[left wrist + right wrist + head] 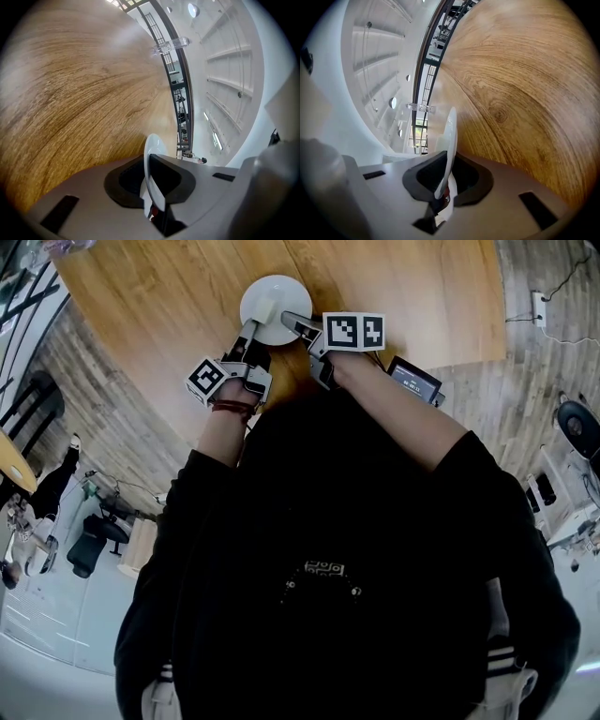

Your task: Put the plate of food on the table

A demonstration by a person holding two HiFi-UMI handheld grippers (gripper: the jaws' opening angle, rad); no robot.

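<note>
A round white plate (279, 296) hangs just over the wooden table (403, 296), near its front edge. A pale block of food (265, 308) lies on it. My left gripper (254, 331) grips the plate's near-left rim. My right gripper (294, 322) grips the near-right rim. In the left gripper view the thin white plate rim (152, 150) stands edge-on between the dark pads (123, 180) of the left gripper (149, 182). The right gripper view shows the same: the plate rim (450, 129) runs down between the jaws of the right gripper (446, 180), wood grain close beneath.
The table's curved front edge (178, 399) runs just before the person's body. A small device with a lit screen (413, 379) sits off the table's right corner. A wall socket (539, 307) lies on the plank floor at the right. Chairs (89, 545) stand at the lower left.
</note>
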